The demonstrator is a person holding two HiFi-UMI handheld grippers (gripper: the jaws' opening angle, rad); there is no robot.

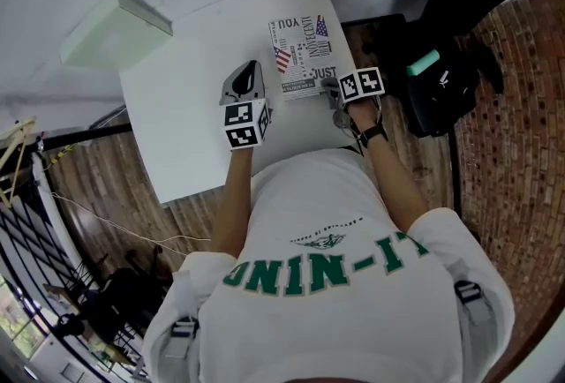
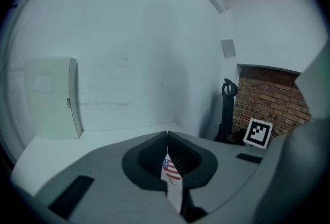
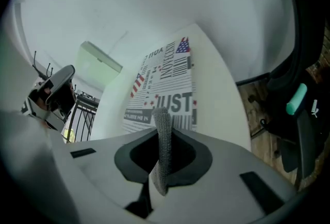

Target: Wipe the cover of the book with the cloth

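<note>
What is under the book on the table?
Only the white table shows beneath the book, around its edges. The tabletop directly under it is covered, so anything lying there cannot be seen.

From the left gripper [image 2: 167, 138] only a thin strip of the book [image 2: 172, 176] shows. From the right gripper [image 3: 165, 130], the cloth [image 3: 163, 150] and jaws cover the book's near edge. Its small print cannot be read.

I see the book [image 1: 303, 55] on the white table [image 1: 190, 125], with my left gripper [image 1: 251, 74] and right gripper [image 1: 334, 92] at its sides.
</note>
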